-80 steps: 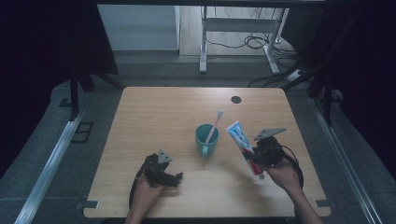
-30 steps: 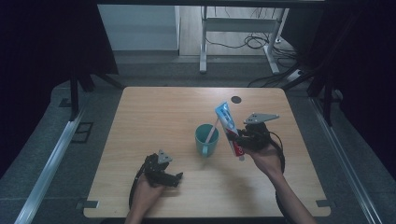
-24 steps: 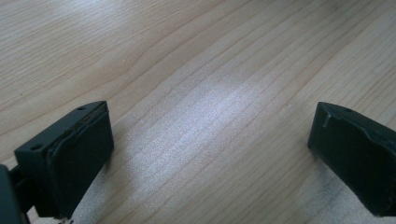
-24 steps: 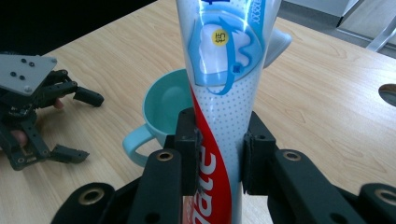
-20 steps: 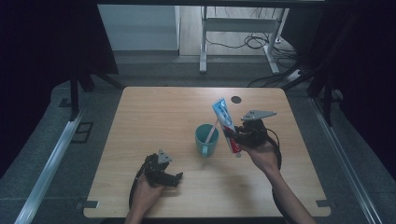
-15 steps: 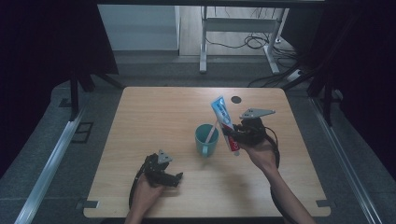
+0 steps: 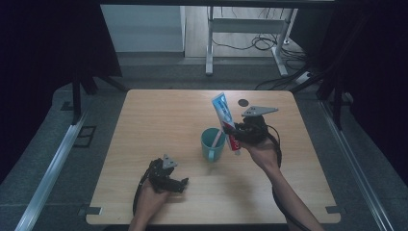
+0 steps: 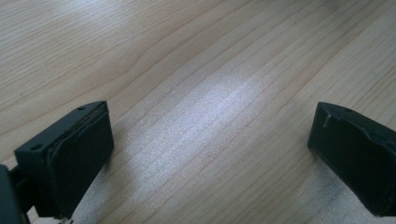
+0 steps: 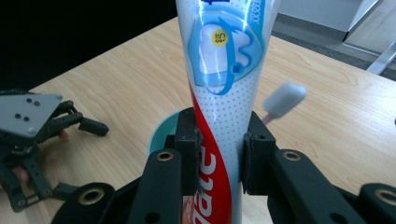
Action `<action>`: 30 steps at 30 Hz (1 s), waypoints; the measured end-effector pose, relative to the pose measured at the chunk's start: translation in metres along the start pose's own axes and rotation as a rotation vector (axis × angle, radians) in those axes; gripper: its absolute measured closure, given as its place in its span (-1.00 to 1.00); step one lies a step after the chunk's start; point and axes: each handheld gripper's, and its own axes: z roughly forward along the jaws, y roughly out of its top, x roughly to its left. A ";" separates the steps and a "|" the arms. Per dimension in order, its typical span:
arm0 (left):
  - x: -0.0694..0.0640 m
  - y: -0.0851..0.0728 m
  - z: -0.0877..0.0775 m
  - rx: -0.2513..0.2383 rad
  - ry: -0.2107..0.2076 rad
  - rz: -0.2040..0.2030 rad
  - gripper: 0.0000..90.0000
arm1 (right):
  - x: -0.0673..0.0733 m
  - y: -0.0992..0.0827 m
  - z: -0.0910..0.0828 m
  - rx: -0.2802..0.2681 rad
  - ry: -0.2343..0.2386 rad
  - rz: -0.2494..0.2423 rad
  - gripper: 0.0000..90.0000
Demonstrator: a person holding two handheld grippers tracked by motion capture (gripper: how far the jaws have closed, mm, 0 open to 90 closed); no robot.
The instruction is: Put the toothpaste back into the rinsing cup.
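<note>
My right gripper (image 7: 237, 136) (image 9: 218, 147) is shut on a white, blue and red toothpaste tube (image 7: 226, 117) (image 9: 225, 79). The tube stands nearly upright in the air, cap end down, just right of a teal cup (image 7: 212, 144) (image 9: 163, 127) at the table's middle. A pink toothbrush (image 7: 217, 138) with a white head (image 9: 284, 100) leans inside the cup. Down at the table's front left my left gripper (image 7: 180, 185) (image 8: 210, 154) rests low over bare wood, open, with nothing between its jaws.
The wooden table (image 7: 159, 120) has a dark round cable hole (image 7: 243, 102) near its far edge. Beyond it stand a metal desk frame (image 7: 240, 29) and floor cables (image 7: 260, 43). Metal rails (image 7: 53, 163) run along both sides of the floor.
The right gripper has carried the tube from the table's right side leftward and away from me, up beside the cup, tilting it more upright. The left gripper has stayed put.
</note>
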 end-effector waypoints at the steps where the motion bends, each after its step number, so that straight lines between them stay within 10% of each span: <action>1: 0.000 0.000 0.000 0.000 0.000 0.000 -1.00 | 0.000 0.001 0.001 -0.002 0.002 0.001 0.60; 30: 0.000 0.000 0.000 -0.001 -0.002 0.001 -0.99 | 0.008 0.035 0.024 -0.071 0.004 0.002 0.60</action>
